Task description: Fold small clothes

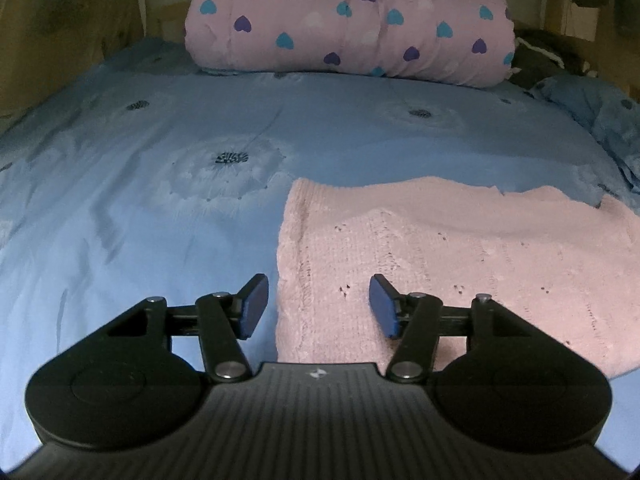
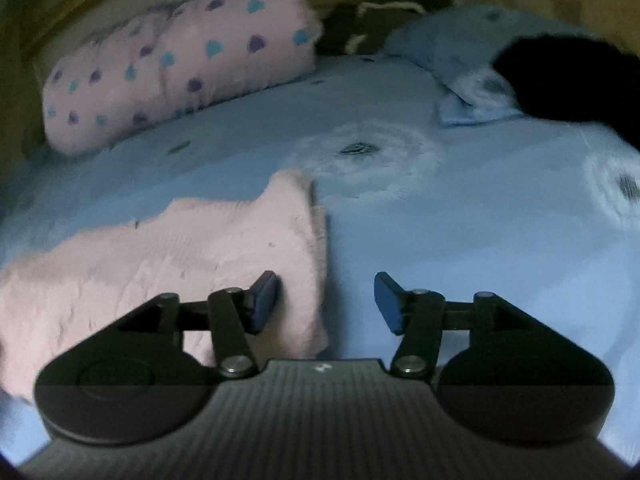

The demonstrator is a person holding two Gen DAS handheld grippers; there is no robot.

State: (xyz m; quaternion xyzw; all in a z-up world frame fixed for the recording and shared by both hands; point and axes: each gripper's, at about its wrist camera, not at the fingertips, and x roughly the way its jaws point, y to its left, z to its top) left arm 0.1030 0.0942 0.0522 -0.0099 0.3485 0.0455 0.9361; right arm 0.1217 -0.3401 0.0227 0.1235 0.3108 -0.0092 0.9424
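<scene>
Blue bedspread (image 1: 140, 208) fills both views; smooth cloth, pale dandelion-like prints with dark centres, shallow creases at frame left of the left wrist view. No container shows in either view; everything lies loose on the bed.

Pink knitted garment (image 1: 460, 264) lies flat on the bedspread, lower right of the left wrist view, lower left of the right wrist view (image 2: 180, 264). Fuzzy knit, vertical rows of small eyelet holes, soft ragged far edge. Its near edge is hidden behind the gripper bodies; its right side runs out of the left wrist frame.

Left gripper (image 1: 319, 306): jaws spread wide, gripping nothing. Blue-faced pads, black linkage arms. Its left pad (image 1: 256, 306) sits over bare bedspread, the other over the knit, so the garment's left edge falls between them. Contact with the cloth cannot be judged.

Right gripper (image 2: 327, 304): jaws likewise apart, empty. The garment's right edge falls between its pads.

Rolled quilt (image 1: 352, 20) at top centre, pink with teal and purple hearts, puffy. Blue pillow (image 2: 460, 60) upper right in the right wrist view, partly covered by a black shape (image 2: 560, 80) I cannot identify. Right wrist view is blurred throughout.
</scene>
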